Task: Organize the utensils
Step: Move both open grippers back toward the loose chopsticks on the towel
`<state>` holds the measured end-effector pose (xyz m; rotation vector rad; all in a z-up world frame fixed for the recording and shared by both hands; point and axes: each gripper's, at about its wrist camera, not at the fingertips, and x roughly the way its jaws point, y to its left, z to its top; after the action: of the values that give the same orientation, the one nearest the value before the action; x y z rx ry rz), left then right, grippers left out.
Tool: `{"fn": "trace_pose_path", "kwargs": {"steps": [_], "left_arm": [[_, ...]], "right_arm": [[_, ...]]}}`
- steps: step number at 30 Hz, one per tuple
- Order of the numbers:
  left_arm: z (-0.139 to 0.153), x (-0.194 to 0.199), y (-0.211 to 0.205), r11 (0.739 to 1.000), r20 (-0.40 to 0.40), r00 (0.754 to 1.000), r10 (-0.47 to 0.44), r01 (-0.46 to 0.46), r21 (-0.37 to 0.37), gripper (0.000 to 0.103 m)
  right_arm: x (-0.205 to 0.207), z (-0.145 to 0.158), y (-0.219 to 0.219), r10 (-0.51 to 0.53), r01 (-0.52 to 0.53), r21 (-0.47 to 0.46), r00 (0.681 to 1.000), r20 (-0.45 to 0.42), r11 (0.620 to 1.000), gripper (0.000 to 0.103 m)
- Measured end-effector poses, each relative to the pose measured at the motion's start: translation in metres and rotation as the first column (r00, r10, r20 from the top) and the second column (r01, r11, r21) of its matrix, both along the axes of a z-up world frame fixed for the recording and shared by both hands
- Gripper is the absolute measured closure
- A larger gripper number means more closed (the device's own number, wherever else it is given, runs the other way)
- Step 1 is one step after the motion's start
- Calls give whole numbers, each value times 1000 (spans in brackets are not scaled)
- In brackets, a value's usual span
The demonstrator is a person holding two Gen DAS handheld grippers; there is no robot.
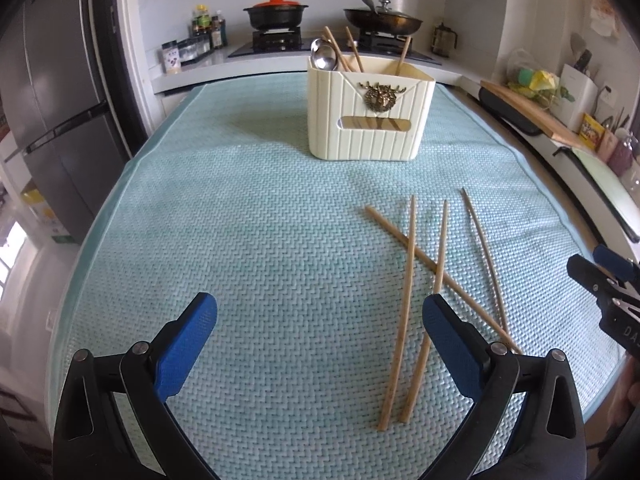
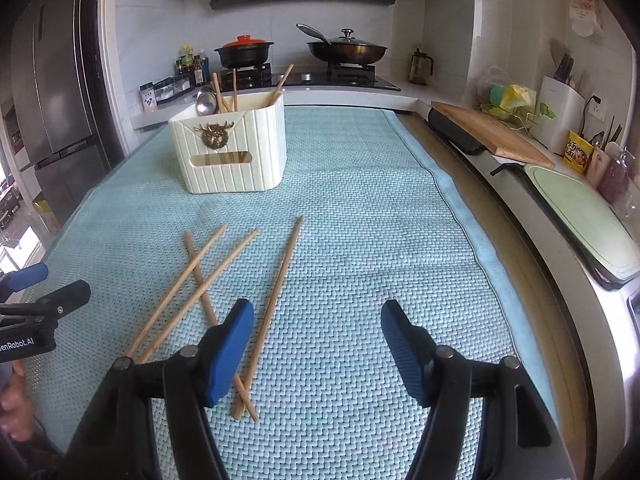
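Wooden chopsticks (image 1: 404, 304) lie crossed near my two open, empty claws (image 1: 320, 344) (image 2: 318, 344); holder (image 1: 368, 116) waits far.

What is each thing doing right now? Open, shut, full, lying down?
left gripper: open, holding nothing.
right gripper: open, holding nothing.
loose chopsticks: four lying on the mat, some crossing.
utensil holder: upright, partly filled.
spoon: standing in the holder, bowl up.
chopsticks in holder: standing, leaning.
black pot: lid on.
frying pan: lid on.
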<state>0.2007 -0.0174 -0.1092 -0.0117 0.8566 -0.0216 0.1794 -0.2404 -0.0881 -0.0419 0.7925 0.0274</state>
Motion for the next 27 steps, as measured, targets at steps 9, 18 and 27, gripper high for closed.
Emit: {"fn": "trace_pose_path", "kwargs": {"steps": [9, 18, 27], "left_arm": [[-8, 7, 3, 999, -42, 999, -2, 0, -35, 1], [-16, 15, -4, 998, -65, 997, -49, 47, -30, 1], [-6, 71, -26, 983, -76, 980, -182, 181, -25, 1]], "right_arm": [[2, -4, 0, -3, 3, -3, 1000, -6, 1000, 35], [10, -14, -10, 6, -2, 89, 999, -43, 996, 35], [28, -24, -24, -6, 23, 194, 996, -92, 981, 36]]}}
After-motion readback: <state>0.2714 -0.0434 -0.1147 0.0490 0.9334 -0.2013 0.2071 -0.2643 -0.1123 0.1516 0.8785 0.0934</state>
